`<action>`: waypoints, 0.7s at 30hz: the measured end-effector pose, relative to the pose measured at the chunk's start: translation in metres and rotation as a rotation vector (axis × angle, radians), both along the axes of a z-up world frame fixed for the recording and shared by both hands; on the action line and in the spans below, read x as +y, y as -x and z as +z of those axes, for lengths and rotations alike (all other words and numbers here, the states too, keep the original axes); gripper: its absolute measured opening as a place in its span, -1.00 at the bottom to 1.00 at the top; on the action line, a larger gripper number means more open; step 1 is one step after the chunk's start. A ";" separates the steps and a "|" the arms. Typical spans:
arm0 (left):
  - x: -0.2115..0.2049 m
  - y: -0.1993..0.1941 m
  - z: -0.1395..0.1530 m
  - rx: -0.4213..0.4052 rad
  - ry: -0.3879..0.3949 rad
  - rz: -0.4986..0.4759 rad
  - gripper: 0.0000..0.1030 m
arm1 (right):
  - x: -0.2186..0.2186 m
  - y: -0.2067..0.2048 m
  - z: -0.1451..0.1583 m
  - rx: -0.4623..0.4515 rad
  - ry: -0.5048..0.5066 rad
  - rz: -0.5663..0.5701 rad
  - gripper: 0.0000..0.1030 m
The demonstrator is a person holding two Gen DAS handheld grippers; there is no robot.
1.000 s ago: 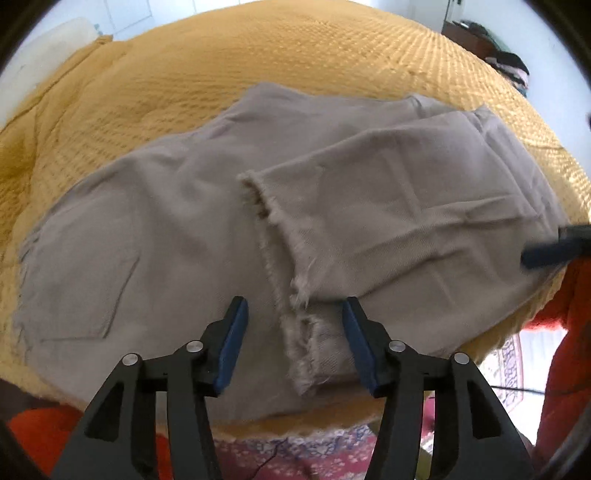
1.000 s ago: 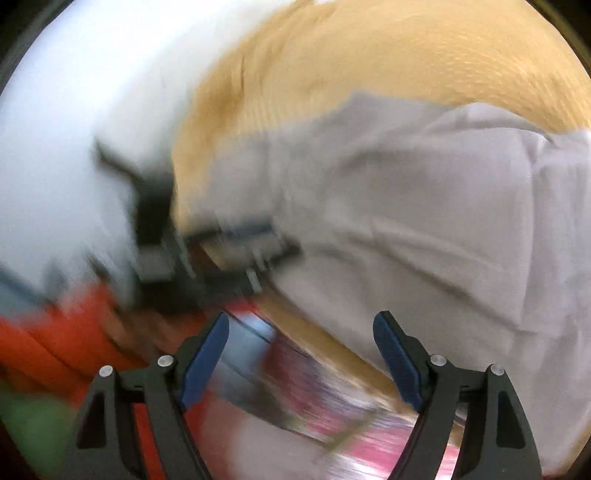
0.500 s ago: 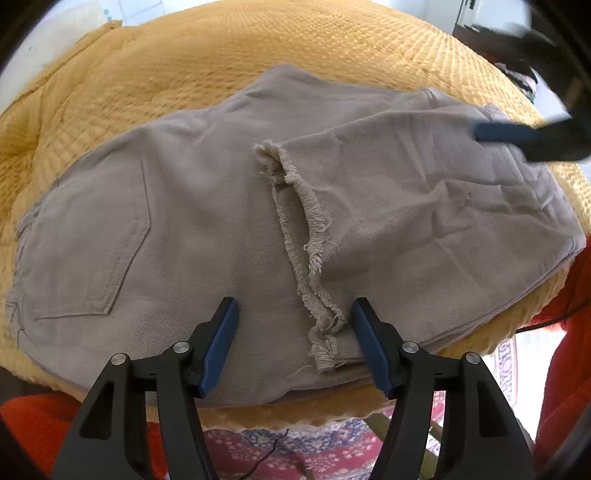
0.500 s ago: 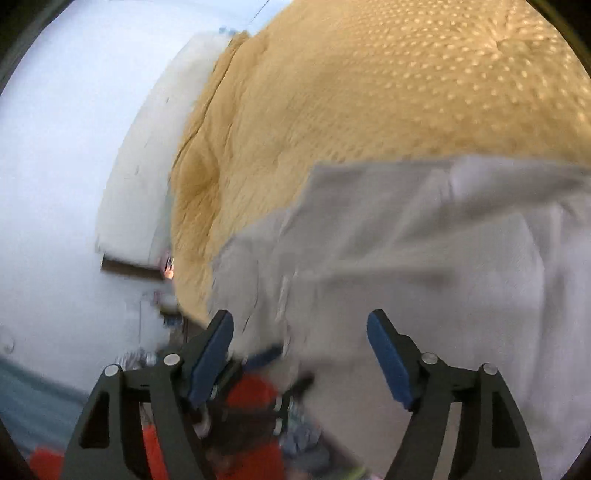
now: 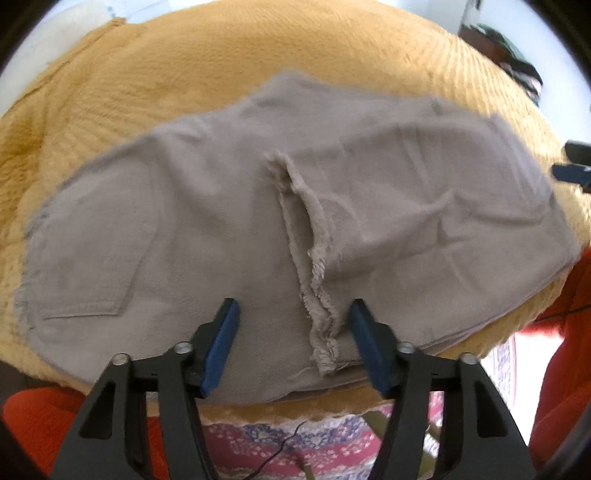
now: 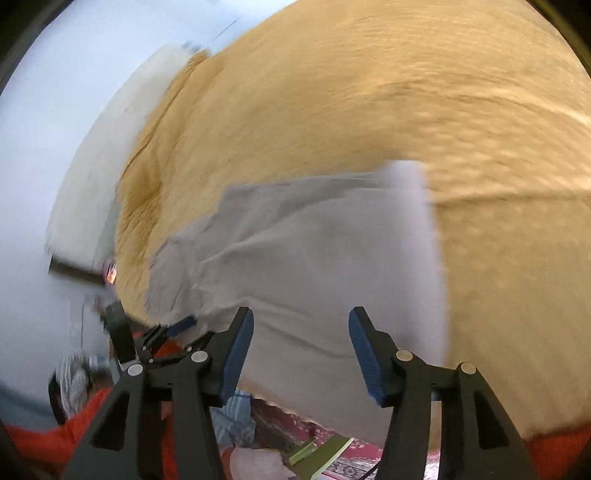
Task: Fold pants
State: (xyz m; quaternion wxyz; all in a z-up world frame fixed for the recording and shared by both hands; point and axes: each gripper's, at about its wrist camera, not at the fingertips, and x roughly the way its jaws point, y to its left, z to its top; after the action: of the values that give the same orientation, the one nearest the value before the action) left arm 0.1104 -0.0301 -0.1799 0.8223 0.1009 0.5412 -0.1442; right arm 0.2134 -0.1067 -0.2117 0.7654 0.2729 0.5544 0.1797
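The gray pants point(image 5: 229, 229) lay folded on the yellow bed cover point(image 5: 258, 55). The left gripper point(image 5: 293, 347) hung over their frayed hem point(image 5: 317, 295), jaws closing, gripping nothing. The right gripper point(image 6: 301, 350) hung over the pants too, closing on nothing.

bed w/ mustard-yellow textured bedspread point(image 5: 295, 55) fills most of view | white walls point(image 6: 55, 129), bright daylight | white pillow point(image 5: 62, 26) at far left corner | patterned red/blue rug point(image 5: 295, 439) on floor by bed edge | dark furniture point(image 5: 498, 51) far right, blurry
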 end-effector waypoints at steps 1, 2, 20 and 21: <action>0.000 0.003 0.013 -0.036 0.033 0.005 0.11 | 0.011 -0.008 0.000 0.006 0.014 0.032 0.06; -0.003 0.006 0.024 -0.070 0.075 -0.006 0.11 | 0.026 -0.017 -0.004 0.016 0.036 0.073 0.06; -0.036 0.005 -0.022 0.038 0.091 -0.162 0.16 | 0.118 -0.079 -0.054 0.233 -0.014 0.286 -0.17; -0.035 0.005 -0.022 0.035 0.081 -0.164 0.16 | 0.124 -0.085 -0.067 0.241 0.034 0.276 -0.17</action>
State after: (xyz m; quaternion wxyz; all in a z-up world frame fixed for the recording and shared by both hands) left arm 0.1059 -0.0654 -0.2017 0.8015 0.1090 0.5392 -0.2347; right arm 0.2979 0.0174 -0.2784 0.6660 0.2010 0.6772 0.2397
